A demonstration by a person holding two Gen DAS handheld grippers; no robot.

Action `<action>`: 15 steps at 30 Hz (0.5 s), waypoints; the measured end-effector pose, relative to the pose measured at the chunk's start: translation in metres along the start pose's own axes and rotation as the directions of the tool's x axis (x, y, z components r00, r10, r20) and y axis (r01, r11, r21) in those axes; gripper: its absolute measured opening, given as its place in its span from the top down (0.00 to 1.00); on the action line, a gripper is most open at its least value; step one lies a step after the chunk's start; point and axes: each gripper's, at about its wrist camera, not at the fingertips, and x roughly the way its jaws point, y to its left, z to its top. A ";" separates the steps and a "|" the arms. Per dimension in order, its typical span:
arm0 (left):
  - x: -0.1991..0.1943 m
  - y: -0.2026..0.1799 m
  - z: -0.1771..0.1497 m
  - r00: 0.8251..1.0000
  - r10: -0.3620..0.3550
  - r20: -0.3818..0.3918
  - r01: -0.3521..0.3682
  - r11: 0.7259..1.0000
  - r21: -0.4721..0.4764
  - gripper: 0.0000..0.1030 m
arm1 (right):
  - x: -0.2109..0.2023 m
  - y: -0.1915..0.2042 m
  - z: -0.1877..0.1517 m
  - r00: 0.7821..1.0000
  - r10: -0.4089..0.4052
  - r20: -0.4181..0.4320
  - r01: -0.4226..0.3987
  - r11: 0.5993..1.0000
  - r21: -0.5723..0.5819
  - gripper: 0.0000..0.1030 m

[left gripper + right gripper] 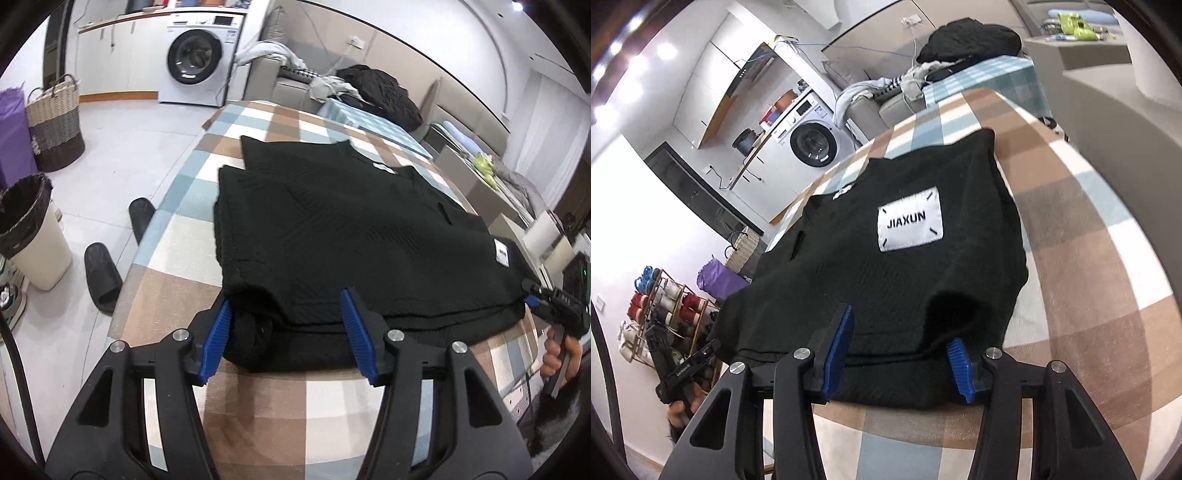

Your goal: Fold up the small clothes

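From the left wrist camera I see my left gripper (288,332) at six o'clock, its blue ribbed pads spread about halfway, straddling the near left corner of the folded black knitted garment (351,236). The thick rolled edge of the fabric sits between the pads, but I can see slack on the right-hand side, so nothing is pinched. The garment lies flat on the table covered in a brown, blue and white checked cloth (258,402), filling the centre of the view and running away toward twelve o'clock. At three o'clock, at the garment's far right corner, I can make out my right gripper (532,295) with a hand (561,354) on its grip below.

From the right wrist camera, that right gripper (901,354) sits at six o'clock, also roughly half open, its pads either side of the garment's near hem. The fabric bulges up between them and neither pad visibly presses it. A white rectangular cloth label reading JIAXUN (909,223) lies on top of the garment just above centre. A white front-loading washing machine (812,142) stands at eleven o'clock, well beyond the table.
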 end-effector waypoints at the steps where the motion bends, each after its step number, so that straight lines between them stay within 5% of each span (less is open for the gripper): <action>1: -0.002 0.003 0.002 1.000 -0.007 0.004 0.007 1.000 -0.013 0.48 | 0.000 0.001 0.000 1.000 -0.003 0.000 0.003 1.000 -0.003 0.52; 15: -0.010 -0.022 0.008 0.999 -0.029 0.023 0.027 0.998 0.065 0.41 | -0.002 -0.001 -0.003 1.000 0.004 0.001 -0.004 1.000 -0.006 0.52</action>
